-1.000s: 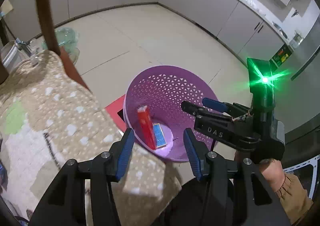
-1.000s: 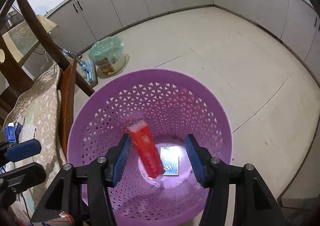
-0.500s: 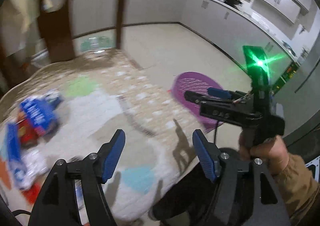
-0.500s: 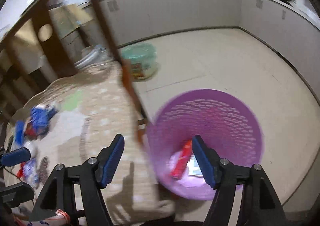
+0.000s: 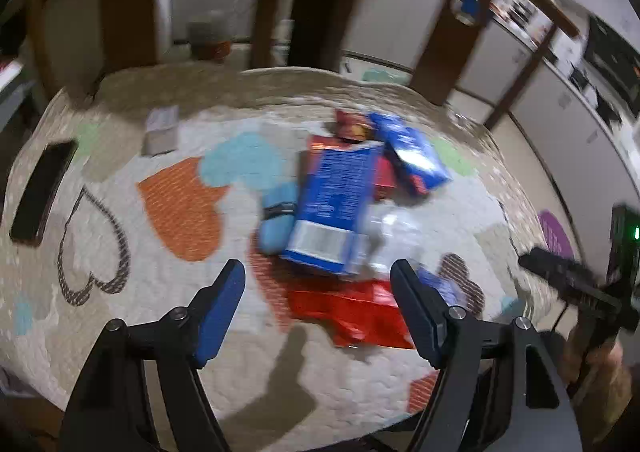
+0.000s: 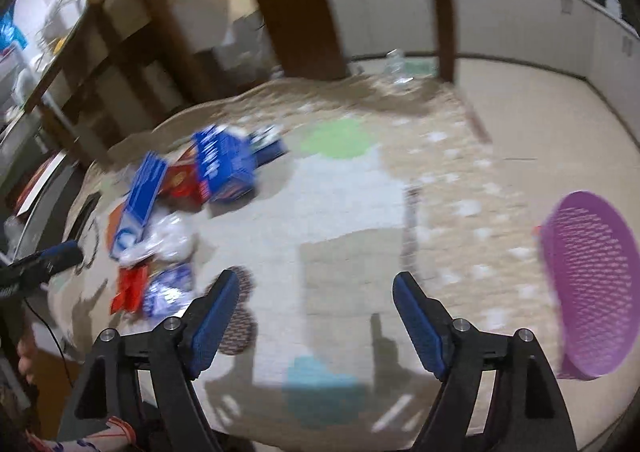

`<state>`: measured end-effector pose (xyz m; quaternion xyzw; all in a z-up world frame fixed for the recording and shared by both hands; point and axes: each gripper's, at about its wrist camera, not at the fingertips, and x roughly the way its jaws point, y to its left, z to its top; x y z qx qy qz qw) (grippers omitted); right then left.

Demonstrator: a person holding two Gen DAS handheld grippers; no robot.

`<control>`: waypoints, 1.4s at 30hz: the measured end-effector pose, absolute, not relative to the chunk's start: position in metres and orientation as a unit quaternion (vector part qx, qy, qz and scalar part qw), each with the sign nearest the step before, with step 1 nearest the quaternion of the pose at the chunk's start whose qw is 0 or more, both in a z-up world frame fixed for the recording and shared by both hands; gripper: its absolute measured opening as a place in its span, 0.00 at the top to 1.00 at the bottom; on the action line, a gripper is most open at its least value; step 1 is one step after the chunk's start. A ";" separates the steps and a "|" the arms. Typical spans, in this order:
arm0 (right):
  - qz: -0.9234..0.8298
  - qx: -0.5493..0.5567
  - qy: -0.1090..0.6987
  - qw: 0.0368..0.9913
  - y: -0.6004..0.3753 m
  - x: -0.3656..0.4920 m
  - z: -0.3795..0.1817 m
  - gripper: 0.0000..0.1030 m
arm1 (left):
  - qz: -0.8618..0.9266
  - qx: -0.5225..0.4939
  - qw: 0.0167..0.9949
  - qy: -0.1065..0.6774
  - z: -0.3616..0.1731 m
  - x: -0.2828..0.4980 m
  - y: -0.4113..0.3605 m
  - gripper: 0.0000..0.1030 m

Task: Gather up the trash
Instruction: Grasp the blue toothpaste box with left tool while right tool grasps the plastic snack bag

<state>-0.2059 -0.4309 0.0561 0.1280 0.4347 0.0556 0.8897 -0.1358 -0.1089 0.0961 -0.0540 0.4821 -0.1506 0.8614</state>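
A heap of trash lies on the patterned tablecloth (image 5: pixel 120 220): a large blue carton (image 5: pixel 336 196), a second blue box (image 5: pixel 412 152), a red wrapper (image 5: pixel 352 312), crumpled clear plastic (image 5: pixel 392 232) and a light blue roll (image 5: pixel 278 220). My left gripper (image 5: pixel 318 296) hovers over the near side of the heap, jaws opening, nothing between them. My right gripper (image 6: pixel 316 304) hangs above bare cloth, jaws opening and empty; the heap, with its blue box (image 6: pixel 224 168), lies to its left. The purple mesh basket (image 6: pixel 592 284) stands off the table's right side.
A black phone (image 5: pixel 40 188) and a small grey packet (image 5: pixel 160 128) lie on the far left of the cloth. Dark wooden chair backs (image 6: pixel 296 8) stand along the table's far edge. Kitchen cabinets (image 6: pixel 520 24) line the wall beyond the tiled floor.
Both grippers swung away from the purple basket, leaving the red pack in it, and came over the table. Both jaws stand wider than before. The trash heap is now under the left gripper.
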 end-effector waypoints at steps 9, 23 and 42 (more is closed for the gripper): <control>0.149 0.114 0.454 0.871 -0.363 -0.197 0.045 0.18 | -0.196 -0.072 0.851 0.481 0.081 -0.101 -0.107 0.21; 0.174 0.040 0.469 0.865 -0.300 -0.186 0.029 0.18 | -0.214 -0.009 0.838 0.502 0.054 -0.069 -0.151 0.21; 0.156 0.061 0.461 0.871 -0.335 -0.209 0.039 0.50 | -0.208 -0.008 0.868 0.450 0.106 -0.102 -0.144 0.56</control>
